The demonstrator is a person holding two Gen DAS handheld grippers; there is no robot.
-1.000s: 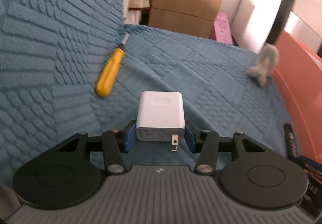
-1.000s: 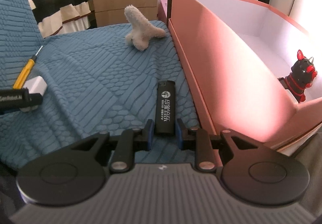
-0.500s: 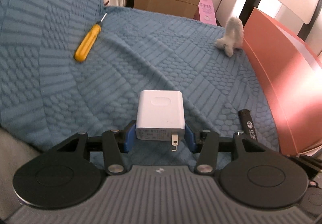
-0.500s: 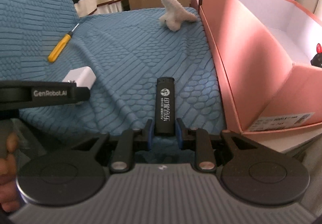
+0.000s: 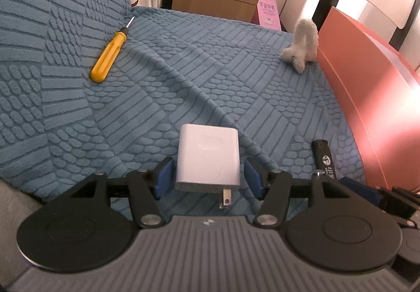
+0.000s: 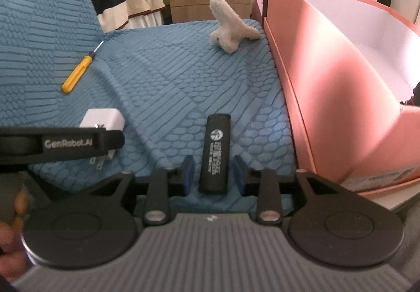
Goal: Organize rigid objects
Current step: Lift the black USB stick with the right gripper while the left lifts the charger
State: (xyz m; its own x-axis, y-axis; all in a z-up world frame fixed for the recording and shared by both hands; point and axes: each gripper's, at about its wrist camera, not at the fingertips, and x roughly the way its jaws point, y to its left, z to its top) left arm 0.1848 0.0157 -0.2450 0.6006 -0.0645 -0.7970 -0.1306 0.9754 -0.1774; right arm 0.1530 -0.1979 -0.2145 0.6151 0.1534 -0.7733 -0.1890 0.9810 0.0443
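Both grippers have just let go. The left gripper [image 5: 208,176] was squeezing the white plug charger [image 5: 208,160] a moment ago; its jaws have just been opening, and now there is a small gap on each side of the charger, so it lies loose on the blue bumpy sofa cover [image 5: 183,69]. The right gripper [image 6: 214,174] was shut on the black lighter [image 6: 215,153]; its jaws have been opening too, and the lighter lies free between them, touching neither pad. It looks like the two things are now set down side by side near the front edge of the seat, like a tidy row. The yellow screwdriver [image 5: 108,57] lies far back by the crease of the sofa, and the fluffy white toy [image 5: 302,46] sits just beside the pink box [image 6: 328,87]. There is lots of open blue cover in the middle for moving. The tall box wall stands close on the right, so the right gripper should lift up first.
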